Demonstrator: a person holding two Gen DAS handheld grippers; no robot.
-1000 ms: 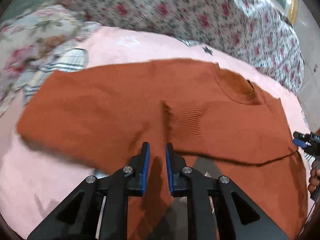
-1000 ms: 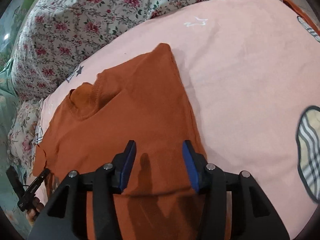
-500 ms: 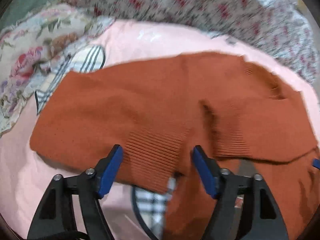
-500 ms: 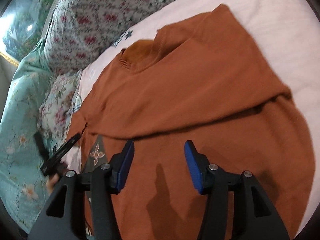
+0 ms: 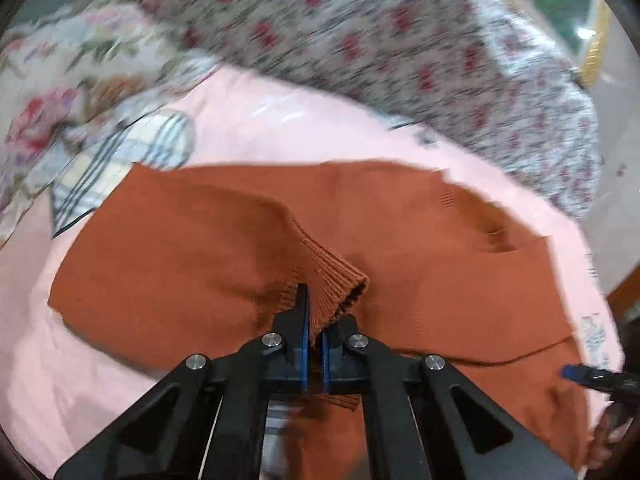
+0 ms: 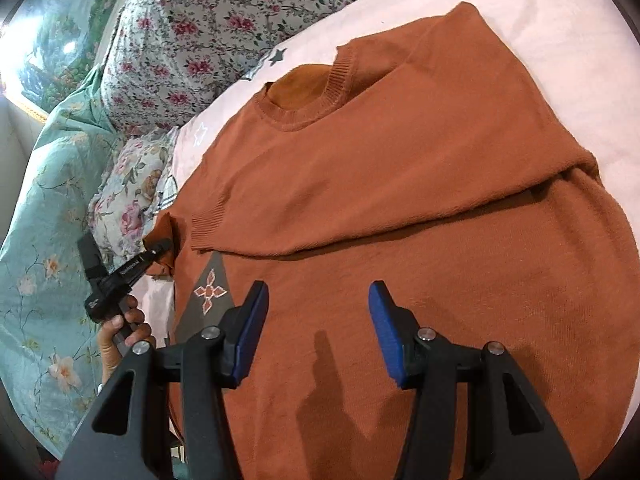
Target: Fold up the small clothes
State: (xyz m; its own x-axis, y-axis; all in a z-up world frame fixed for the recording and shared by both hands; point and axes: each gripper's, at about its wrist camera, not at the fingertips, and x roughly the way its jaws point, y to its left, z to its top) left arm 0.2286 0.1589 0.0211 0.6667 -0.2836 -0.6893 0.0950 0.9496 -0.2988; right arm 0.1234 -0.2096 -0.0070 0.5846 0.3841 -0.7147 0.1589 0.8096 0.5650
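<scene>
A rust-orange knit sweater (image 5: 192,248) lies flat on a pink blanket (image 5: 100,380), collar (image 6: 312,96) at the far end. One sleeve (image 6: 380,208) is folded across the chest. My left gripper (image 5: 314,320) is shut on the ribbed cuff (image 5: 336,280) of the other sleeve, which is raised a little off the body. In the right wrist view the left gripper (image 6: 158,250) pinches that cuff at the sweater's left edge. My right gripper (image 6: 318,300) hovers open over the lower body with nothing between its fingers; its blue tip (image 5: 576,372) shows at the right of the left wrist view.
A floral quilt (image 6: 192,32) is bunched behind the sweater, and a teal flowered sheet (image 6: 48,208) lies to the left. A plaid patch (image 5: 132,152) is on the blanket. A grey patch with a diamond motif (image 6: 210,292) sits on the sweater. A hand (image 6: 120,332) grips the left tool.
The left jaws opened wide around the sleeve cuff, then shut on it and lifted it. The right gripper swung across over the sweater's body, staying open.
</scene>
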